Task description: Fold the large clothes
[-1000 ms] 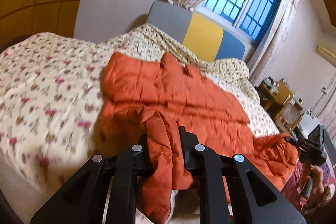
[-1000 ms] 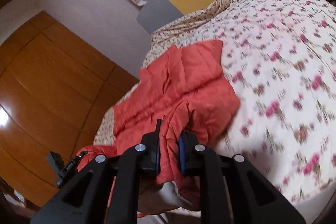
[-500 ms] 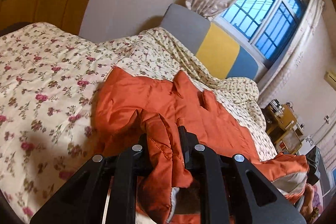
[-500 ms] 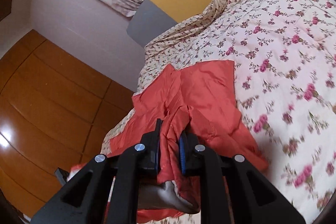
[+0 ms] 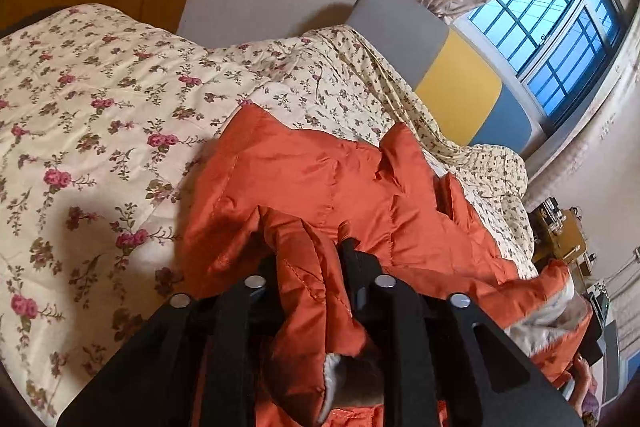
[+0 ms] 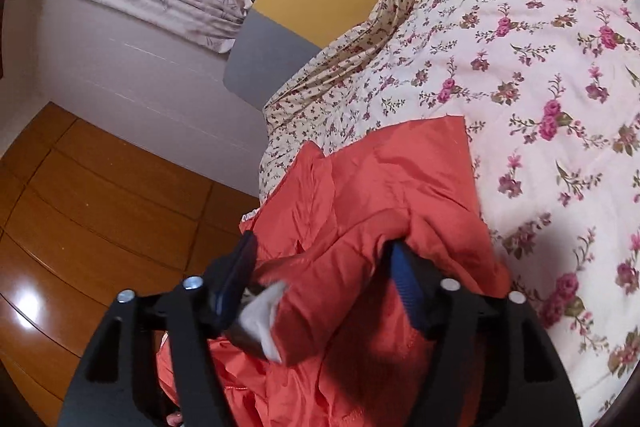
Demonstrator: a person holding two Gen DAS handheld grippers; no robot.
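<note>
On my left, the left gripper (image 5: pixel 308 259) has just been easing apart, yet a bunched fold of the orange jacket (image 5: pixel 320 179) sits pinched between its jaws. The jacket lies on the floral quilt (image 5: pixel 80 131); I can read no label or writing on it. On my right, the right gripper (image 6: pixel 326 259) has just sprung wide, fabric loose between the jaws. The jacket's lower edge is cut off.

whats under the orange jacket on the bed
The orange jacket lies on a floral quilt that shows all around it. Whatever sits directly beneath the jacket is covered. Pale grey lining peeks out at the lifted hem.
</note>
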